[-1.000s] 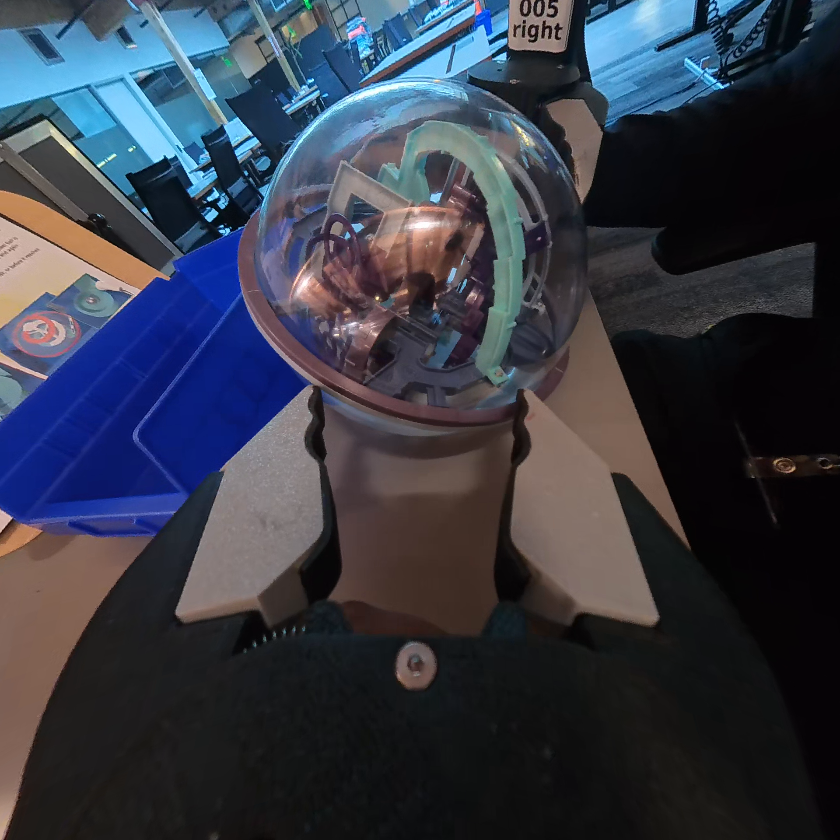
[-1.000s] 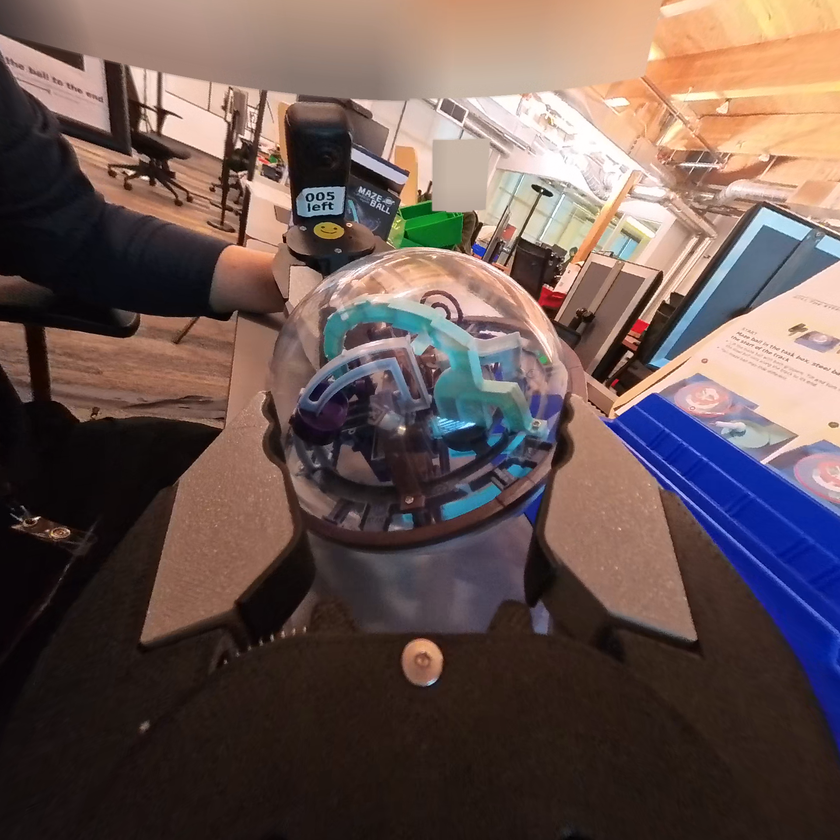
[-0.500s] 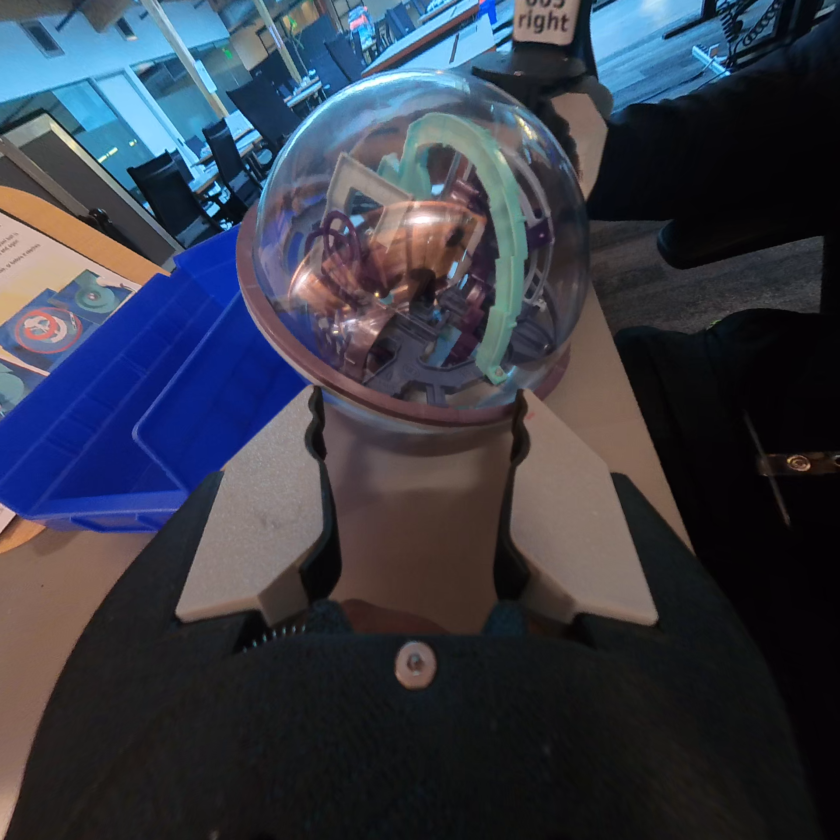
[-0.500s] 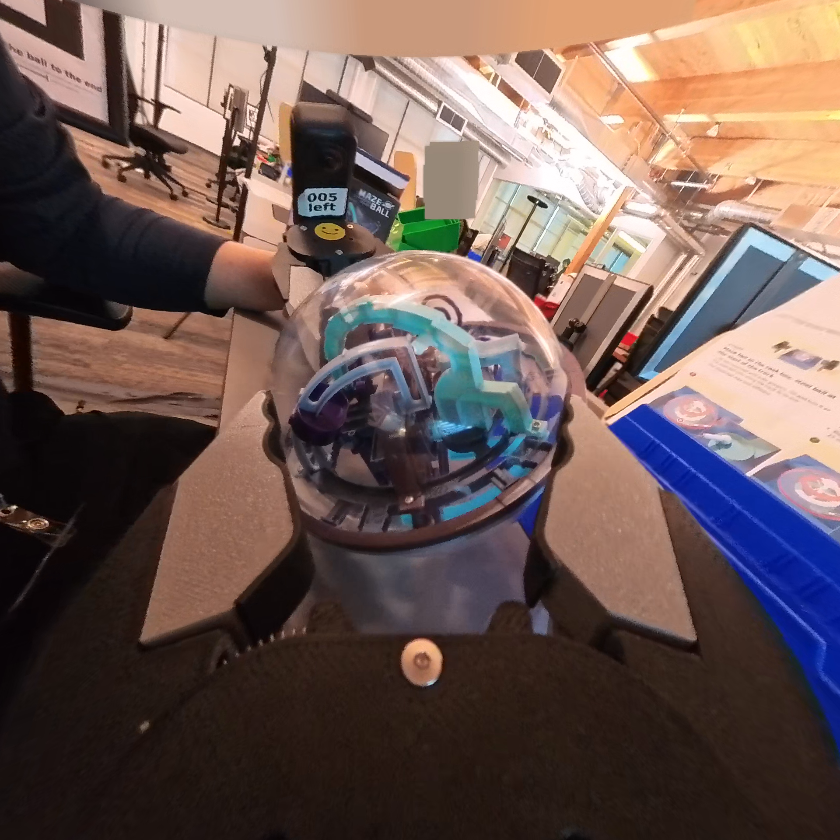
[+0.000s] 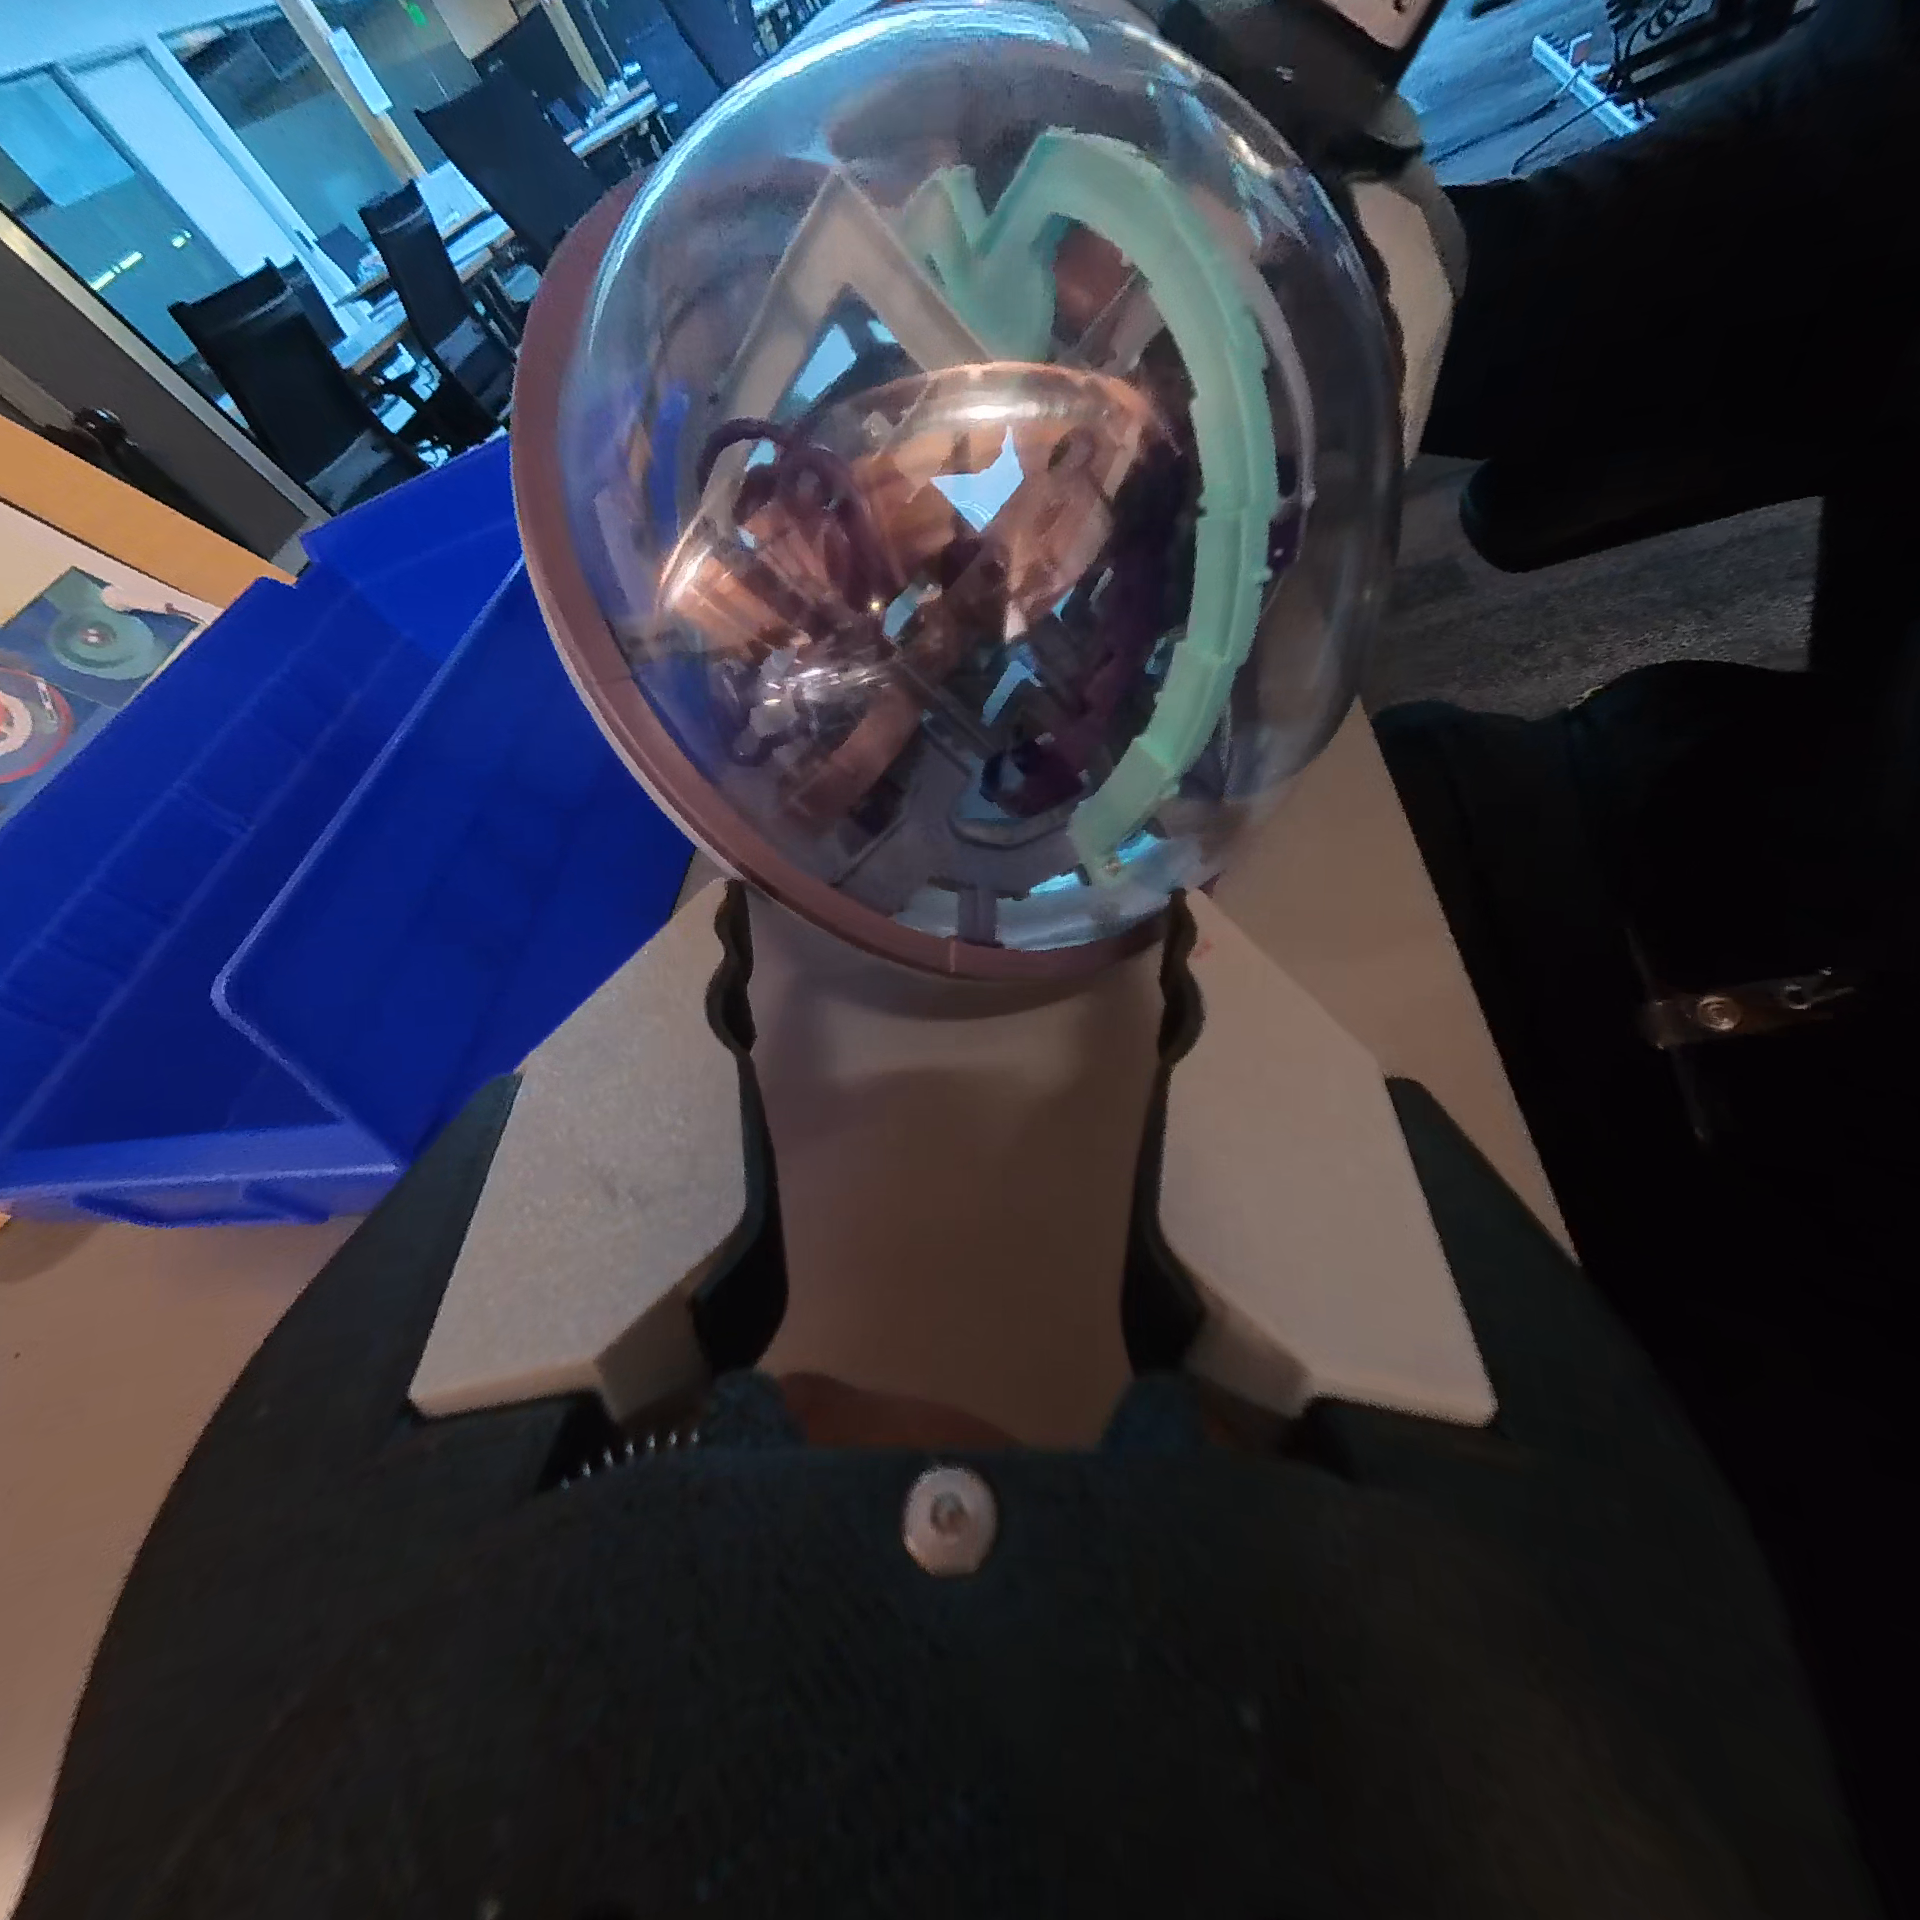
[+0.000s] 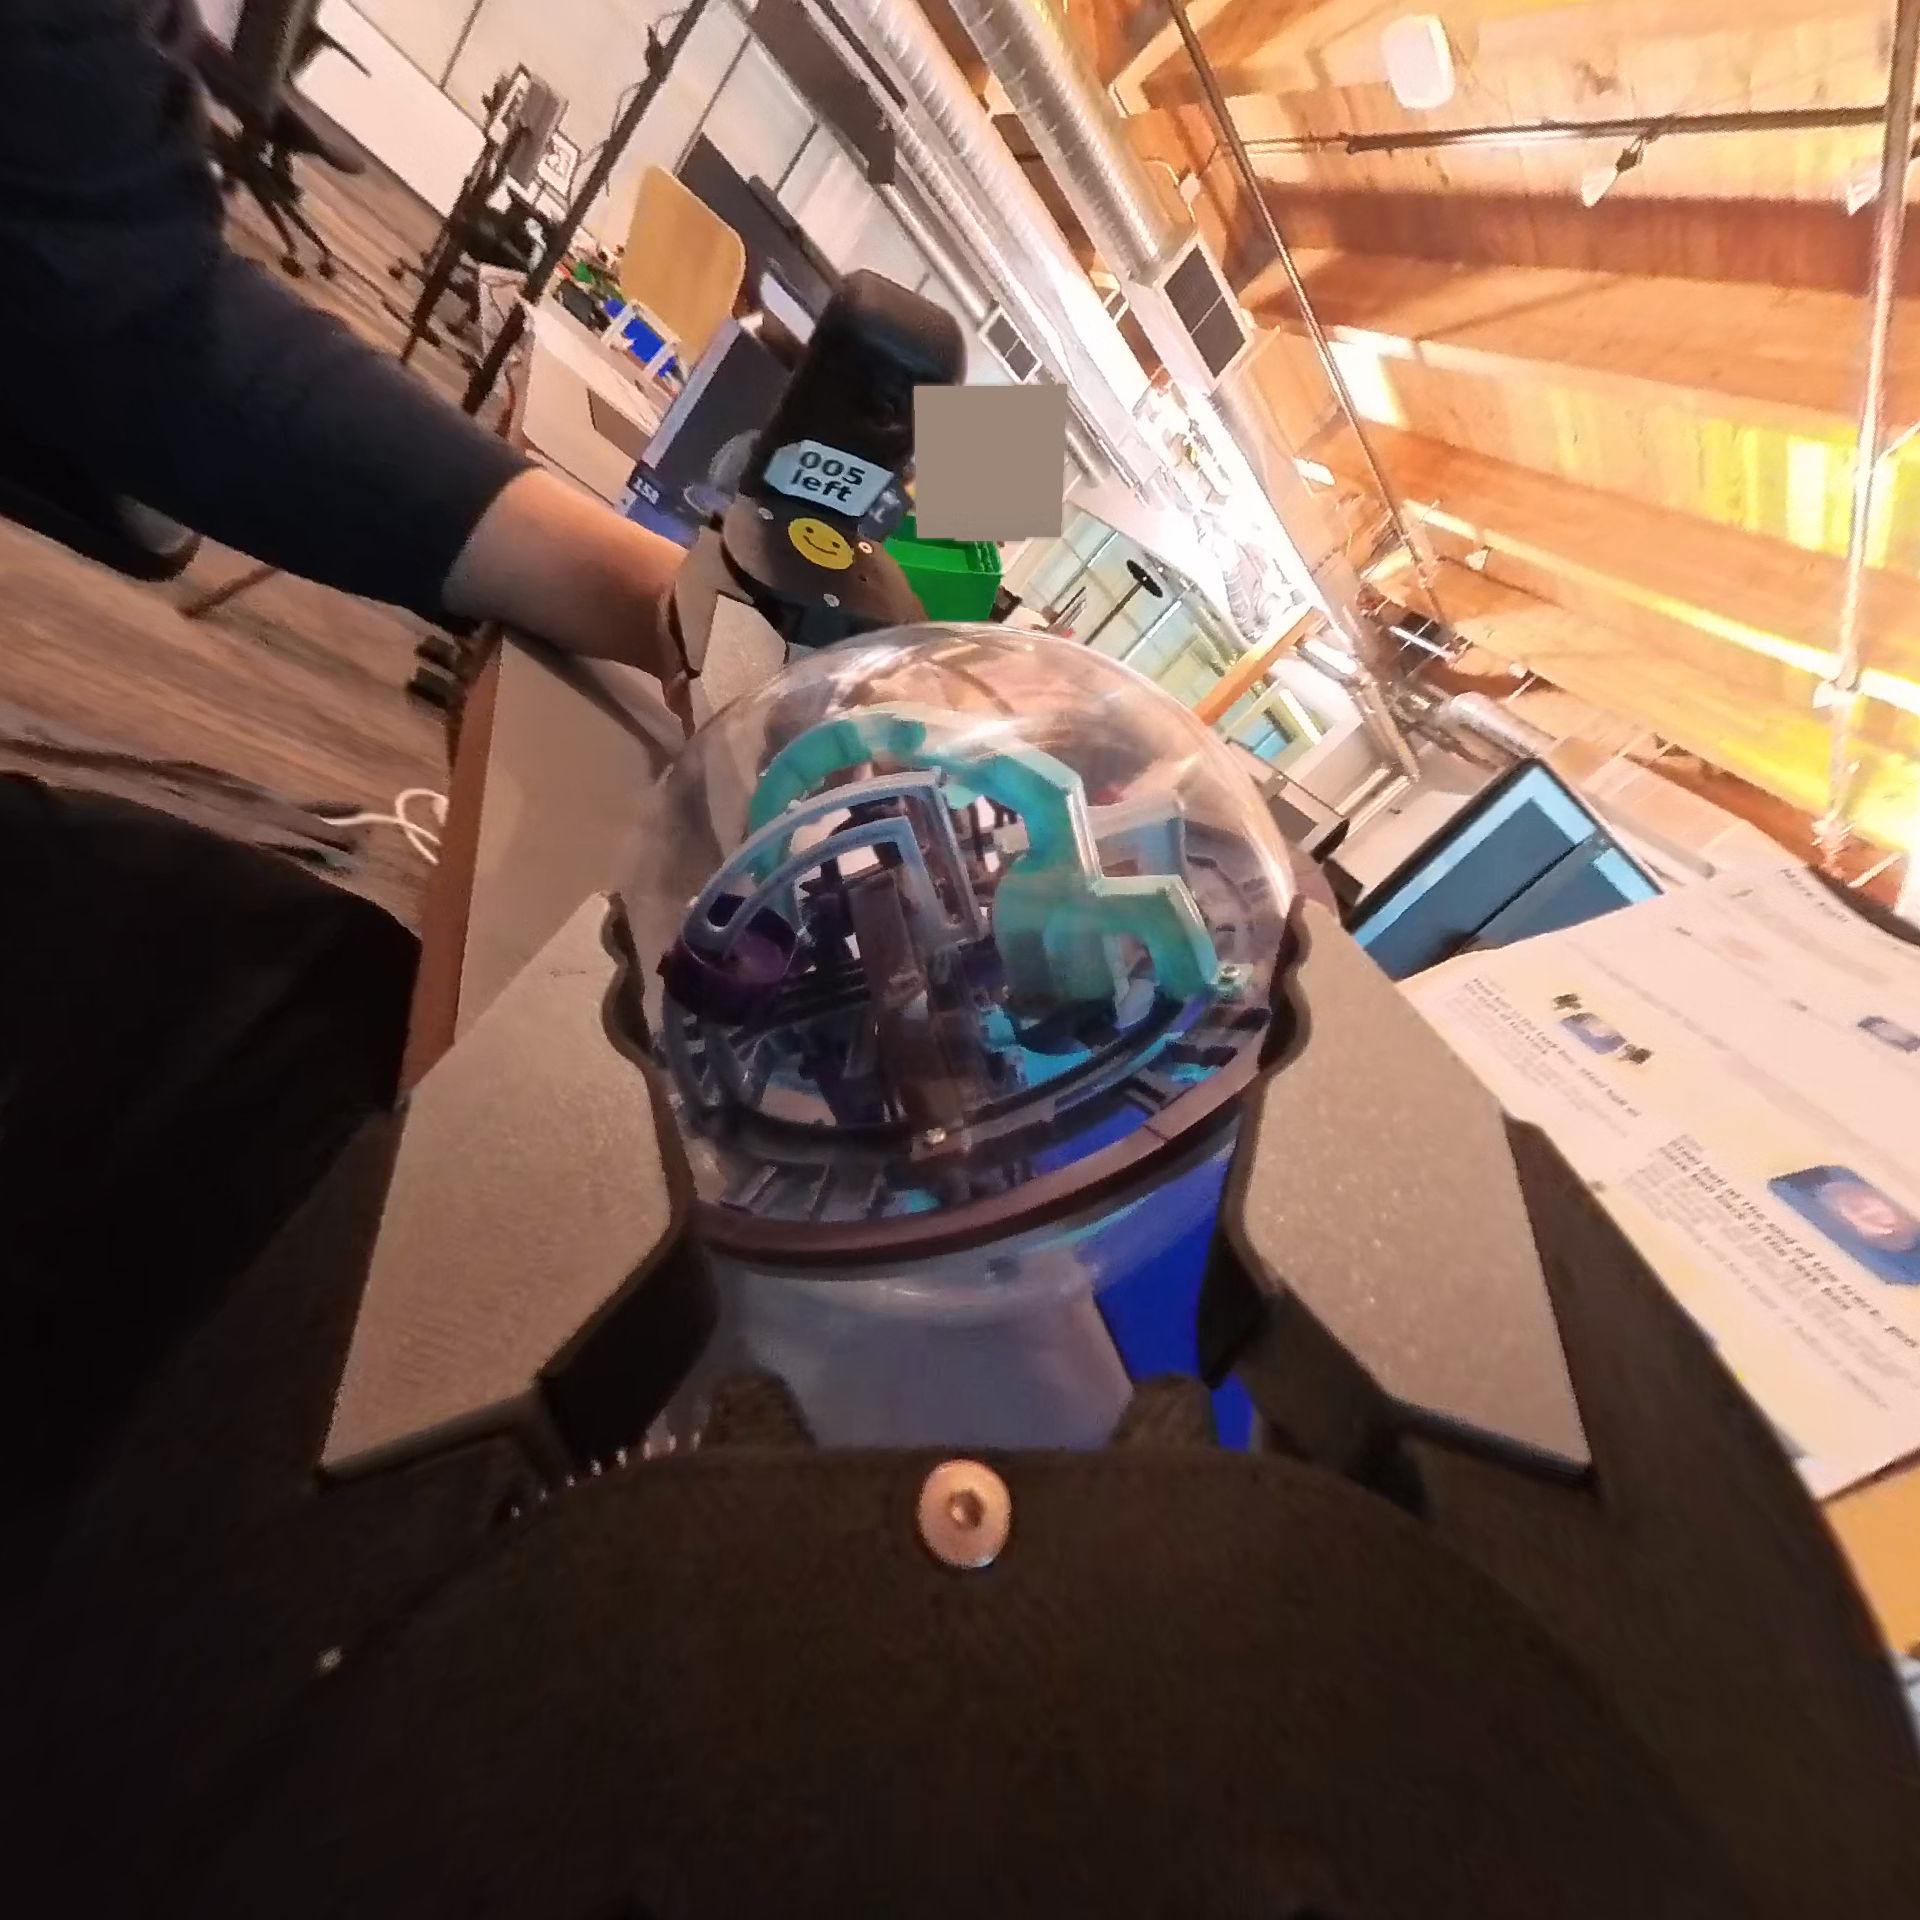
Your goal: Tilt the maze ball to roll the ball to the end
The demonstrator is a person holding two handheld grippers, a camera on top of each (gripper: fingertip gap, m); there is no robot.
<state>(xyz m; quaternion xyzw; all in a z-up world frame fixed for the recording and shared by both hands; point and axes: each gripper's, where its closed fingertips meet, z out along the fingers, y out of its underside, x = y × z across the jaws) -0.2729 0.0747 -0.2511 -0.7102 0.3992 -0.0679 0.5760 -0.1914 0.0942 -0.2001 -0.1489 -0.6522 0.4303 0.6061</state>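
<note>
Maze ball [image 5: 956, 468] now tilted toward blue bin [image 5: 312, 831], rim line slanted versus earlier level pose. Right gripper [image 6: 951, 977] wide open, pads clamped on sphere's sides. Left gripper [image 5: 956, 935] half open, fingertips touching ball's lower rim above table [image 5: 156, 1403].

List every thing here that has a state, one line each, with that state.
Maze ball: lifted clear of the table, tilted, sphere closed.
Right tongs: spread wide, both fingers pressed on the maze ball's sides.
Left tongs: fingertips at the maze ball's lower rim; contact cannot be told.
Blue bin: open-topped; no contents show in the visible part.
</note>
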